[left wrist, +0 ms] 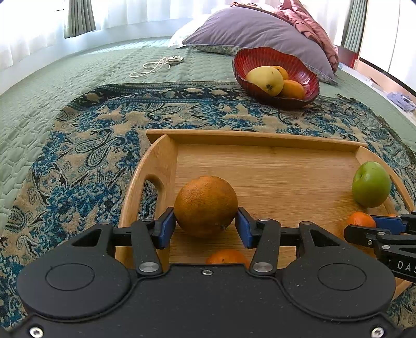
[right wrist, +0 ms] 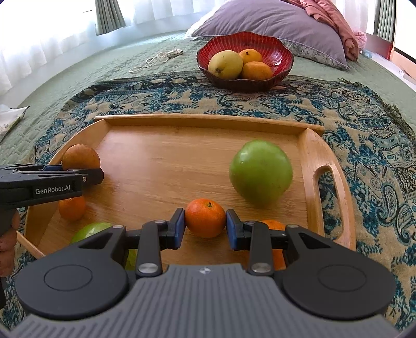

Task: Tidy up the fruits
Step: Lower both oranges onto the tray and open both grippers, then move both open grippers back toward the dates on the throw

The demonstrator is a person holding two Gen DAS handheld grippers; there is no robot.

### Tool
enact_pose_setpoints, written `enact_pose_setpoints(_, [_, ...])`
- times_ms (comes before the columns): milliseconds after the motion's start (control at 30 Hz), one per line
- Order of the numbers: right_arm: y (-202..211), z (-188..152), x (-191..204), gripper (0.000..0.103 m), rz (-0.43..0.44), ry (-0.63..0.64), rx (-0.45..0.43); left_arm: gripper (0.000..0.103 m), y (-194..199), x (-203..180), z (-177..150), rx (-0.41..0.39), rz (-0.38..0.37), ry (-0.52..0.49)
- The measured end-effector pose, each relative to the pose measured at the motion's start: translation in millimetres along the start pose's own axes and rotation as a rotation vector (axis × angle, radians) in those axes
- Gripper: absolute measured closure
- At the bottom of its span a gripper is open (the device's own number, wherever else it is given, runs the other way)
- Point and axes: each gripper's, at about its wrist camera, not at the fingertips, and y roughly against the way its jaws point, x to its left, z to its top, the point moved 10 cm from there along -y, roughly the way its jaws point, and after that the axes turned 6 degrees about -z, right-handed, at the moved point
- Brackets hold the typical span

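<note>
Pinching a large brownish orange between its blue pads, the left gripper is seen low over the left part of a wooden tray, with one pad pressed against each side of the fruit. The orange appears to sit on or just above the tray floor; which of the two cannot be told. In the right wrist view the same orange is seen at the tray's left end, beside the curved wall, with the left gripper's black body reaching in from the left edge. The right gripper is closed around a small tangerine near the front middle of the tray, its pads touching the fruit on both sides. A big green apple lies just beyond and to the right of that tangerine, close to the handle cut-out. Another small tangerine is found below the left gripper, a second green fruit is partly hidden behind the right gripper's body, and one more orange-coloured fruit is glimpsed behind its right finger. Beyond the tray, a red ribbed bowl is set on a patterned blue and tan cloth; a yellow mango and two oranges are held in it. A purple pillow and a white cord are seen farther back on the green quilt.
</note>
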Motion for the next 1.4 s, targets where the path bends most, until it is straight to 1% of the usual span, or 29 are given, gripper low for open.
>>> enact_pose_setpoints(33, [0,0,0,0.055,0.001,-0.001,0.0,0.055,0,0,0,0.001,0.001,0.001])
enact_pose_setpoints(133, [3,-1,0,0.046,0.002,-0.012,0.002,0.052,3,-1,-1,0.005,0.001,-0.008])
enact_pose_setpoints(167, [4,-1,0,0.045,0.004,-0.012,0.002,0.047,5,-2,0,0.0,0.001,-0.013])
enact_pose_setpoints(200, [7,0,0,0.041,0.008,-0.007,-0.002,0.043,9,-3,1,-0.007,0.002,-0.017])
enact_pose_setpoints(233, [11,1,0,0.039,0.005,0.0,-0.009,0.041,13,-4,2,-0.015,0.003,-0.019])
enact_pose_setpoints(300, [19,3,-2,0.038,-0.005,0.014,-0.025,0.034,23,-5,3,-0.029,-0.004,-0.012])
enact_pose_setpoints(433, [35,5,-6,0.034,-0.016,0.014,-0.048,0.025,48,-12,6,-0.06,-0.038,-0.006])
enact_pose_setpoints(500, [45,4,-7,0.031,-0.017,0.019,-0.066,0.02,64,-17,5,-0.085,-0.053,-0.025])
enact_pose_setpoints(600, [61,2,-7,0.026,-0.015,0.038,-0.1,0.014,85,-27,3,-0.118,-0.065,-0.067])
enact_pose_setpoints(733, [78,-4,-7,0.019,-0.014,0.072,-0.139,0.011,107,-40,-9,-0.145,-0.094,-0.082])
enact_pose_setpoints(833, [88,-12,-7,0.015,-0.008,0.087,-0.162,0.008,120,-47,-21,-0.155,-0.115,-0.083])
enact_pose_setpoints(1133, [107,-39,-9,0.013,0.004,0.14,-0.212,0.004,147,-63,-66,-0.17,-0.131,-0.121])
enact_pose_setpoints(1300, [116,-57,-10,0.012,0.013,0.183,-0.235,0.002,153,-70,-87,-0.165,-0.143,-0.127])
enact_pose_setpoints(1400, [117,-69,-13,0.012,0.016,0.2,-0.231,0.002,155,-74,-99,-0.157,-0.143,-0.134])
